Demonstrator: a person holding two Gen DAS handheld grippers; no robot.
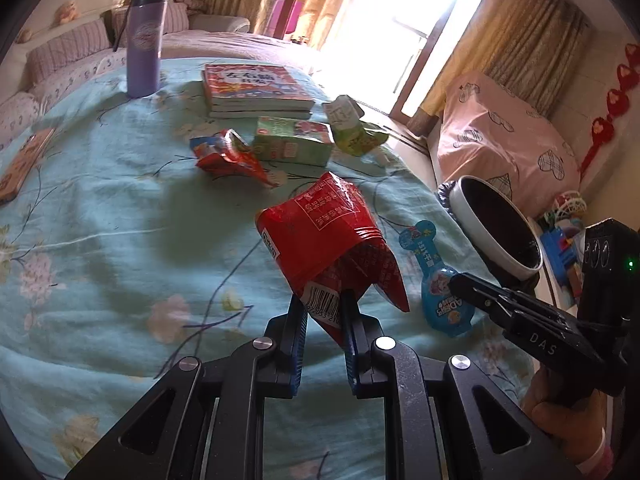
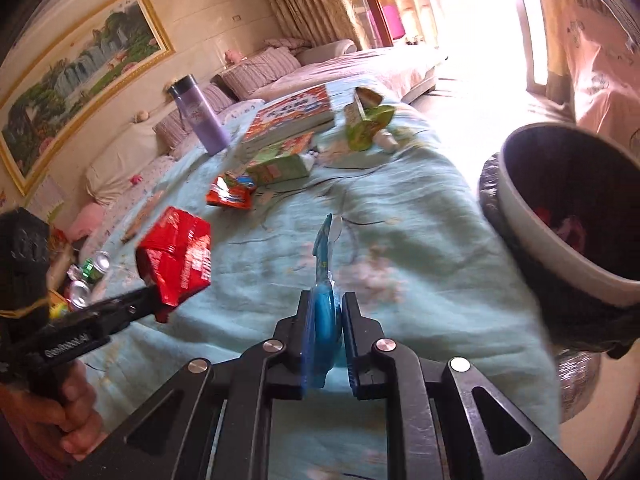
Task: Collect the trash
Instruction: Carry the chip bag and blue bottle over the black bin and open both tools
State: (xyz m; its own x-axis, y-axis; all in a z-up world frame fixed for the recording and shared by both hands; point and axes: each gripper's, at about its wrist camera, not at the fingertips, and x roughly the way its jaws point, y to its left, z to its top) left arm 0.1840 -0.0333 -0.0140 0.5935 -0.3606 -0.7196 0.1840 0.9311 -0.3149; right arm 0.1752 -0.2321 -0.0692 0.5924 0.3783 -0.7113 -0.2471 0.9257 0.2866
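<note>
So both hands are loaded right now. Left gripper (image 1: pixel 323 308) has its fingers squeezed onto the barcode end of the red snack bag (image 1: pixel 320 236), which hangs above the blue floral sheet (image 1: pixel 100 220), left of the bin (image 1: pixel 496 226). Right gripper (image 2: pixel 326 312) is pinched tight on the blue toy wrapper (image 2: pixel 325 276), closer to the bin. I'd drop the blue one first since it's nearer, get it properly over the rim before letting go, then swing the red bag across. It's floppy, so go slow. Leftovers further left of the bin: crumpled red wrapper (image 1: pixel 230 156), green box (image 1: pixel 294 140), green carton (image 1: pixel 352 128)
</note>
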